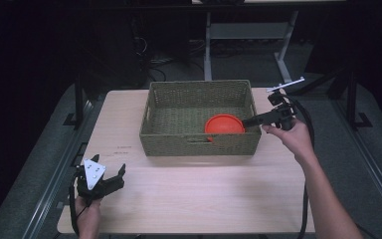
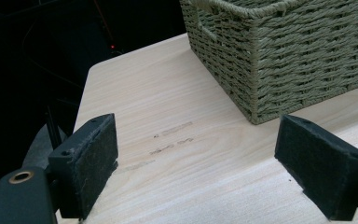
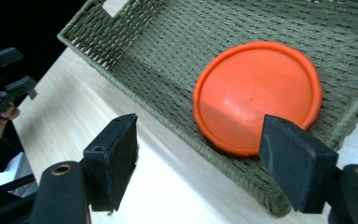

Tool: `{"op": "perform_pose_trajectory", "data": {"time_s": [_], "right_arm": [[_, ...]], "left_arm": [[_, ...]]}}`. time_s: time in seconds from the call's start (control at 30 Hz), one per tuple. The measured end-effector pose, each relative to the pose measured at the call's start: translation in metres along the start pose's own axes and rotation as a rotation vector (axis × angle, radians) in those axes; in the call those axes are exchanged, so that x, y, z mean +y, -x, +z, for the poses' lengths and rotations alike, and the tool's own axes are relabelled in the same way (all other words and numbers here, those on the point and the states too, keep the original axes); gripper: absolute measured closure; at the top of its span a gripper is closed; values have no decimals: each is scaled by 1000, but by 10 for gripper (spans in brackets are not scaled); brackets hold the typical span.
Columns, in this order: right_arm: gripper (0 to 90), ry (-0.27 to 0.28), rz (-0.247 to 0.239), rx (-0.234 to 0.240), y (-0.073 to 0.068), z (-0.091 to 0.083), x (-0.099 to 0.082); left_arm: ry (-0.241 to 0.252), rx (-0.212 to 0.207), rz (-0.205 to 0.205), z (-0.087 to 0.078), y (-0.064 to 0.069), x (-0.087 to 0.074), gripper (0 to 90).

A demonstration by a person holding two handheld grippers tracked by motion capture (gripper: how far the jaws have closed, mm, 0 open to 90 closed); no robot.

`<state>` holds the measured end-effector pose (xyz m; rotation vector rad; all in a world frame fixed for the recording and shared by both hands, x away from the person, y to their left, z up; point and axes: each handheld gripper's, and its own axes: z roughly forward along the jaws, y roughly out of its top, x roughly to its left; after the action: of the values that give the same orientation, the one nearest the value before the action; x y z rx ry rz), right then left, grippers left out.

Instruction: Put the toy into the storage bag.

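My left gripper (image 1: pixel 110 178) rests spread over bare table (image 1: pixel 189 194), pinching nothing. Woven basket (image 1: pixel 199 144) mid-table; its near wall hides the orange disc's (image 1: pixel 224 123) front edge. Disc lies inside, right near corner. My right gripper (image 3: pixel 200 158) is spread, empty, one jaw overlapping the disc.

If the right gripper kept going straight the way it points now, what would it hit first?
Probably the orange disc lying in the woven basket: the open right gripper aims across the basket's near rim at it, though depth is hard to judge.
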<state>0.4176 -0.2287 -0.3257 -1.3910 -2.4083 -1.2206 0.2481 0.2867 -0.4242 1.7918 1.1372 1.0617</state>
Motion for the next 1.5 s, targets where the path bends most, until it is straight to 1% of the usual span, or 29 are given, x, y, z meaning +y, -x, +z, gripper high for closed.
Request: {"op": "perform_pose_trajectory", "data": {"time_s": [0.07, 0.17, 0.2, 0.3, 0.47, 0.5, 0.53, 0.57, 0.7, 0.73, 0.83, 0.87, 0.93, 1.0, 1.07, 1.13, 1.17, 1.2, 1.23, 1.27, 1.33, 1.37, 1.4, 1.43, 1.47, 1.5], "right_arm": [[272, 5, 0, 1, 1, -3, -5], [271, 12, -1, 4, 0, -6, -9], [271, 11, -3, 11, 0, -7, -12], [269, 12, -6, 13, -3, -9, -16], [267, 24, -30, 11, -8, -15, -27], [267, 24, -30, 11, -8, -15, -27], [267, 36, -34, 12, -9, -18, -32], [267, 36, -34, 12, -9, -18, -32], [267, 49, -34, 13, -9, -23, -42], [267, 51, -36, 7, -9, -25, -48], [266, 51, -37, 6, -9, -26, -53], [265, 56, -37, 10, -9, -28, -58], [265, 55, -36, 11, -10, -28, -60], [264, 61, -41, 10, -11, -30, -68], [265, 65, -41, 14, -12, -31, -73], [265, 65, -44, 20, -12, -31, -84], [265, 65, -44, 20, -12, -31, -84], [264, 61, -44, 19, -12, -30, -90], [264, 61, -44, 19, -12, -30, -90], [264, 59, -41, 26, -12, -29, -93], [263, 55, -41, 41, -11, -26, -104], [263, 55, -41, 41, -11, -26, -104], [263, 51, -38, 42, -9, -24, -111], [263, 51, -38, 42, -9, -24, -111], [263, 53, -31, 47, -7, -22, -120], [263, 53, -31, 47, -7, -22, -120]], "left_arm": [[-3, 0, 5, 0, 0, 0, 127], [-1, 1, 2, 0, 0, 0, 127], [2, 3, 1, 0, 0, 0, 127], [0, 3, 1, 0, -1, 0, 127], [0, 2, 3, -1, 0, 0, 127], [0, 2, 3, -1, 0, 0, 127], [-1, 2, 2, 0, 0, 0, 127], [-1, 2, 2, 0, 0, 0, 127], [-3, 2, 4, -1, 0, 0, 127], [-2, 2, 5, -1, 0, 0, 127], [2, 2, 1, -1, 1, 0, 127], [1, 2, 3, -1, 1, 0, 127], [2, 2, 1, -1, 1, 0, 127], [5, 3, 0, -1, 1, 0, 127], [5, 4, 0, -2, 1, 0, 127], [-1, 5, 6, -2, 0, 0, 127], [-2, 7, 9, -2, 0, 0, 127], [-2, 14, -1, -3, 1, 0, 127], [-2, 14, -1, -3, 1, 0, 127], [3, 15, -11, -2, 1, 0, 127], [0, 15, -9, -3, 1, 0, 127], [0, 15, -9, -3, 1, 0, 127], [2, 14, -10, -2, 1, 0, 127], [2, 14, -10, -2, 1, 0, 127], [5, 10, -9, -1, 2, 0, 127], [5, 10, -9, -1, 2, 0, 127]]}}
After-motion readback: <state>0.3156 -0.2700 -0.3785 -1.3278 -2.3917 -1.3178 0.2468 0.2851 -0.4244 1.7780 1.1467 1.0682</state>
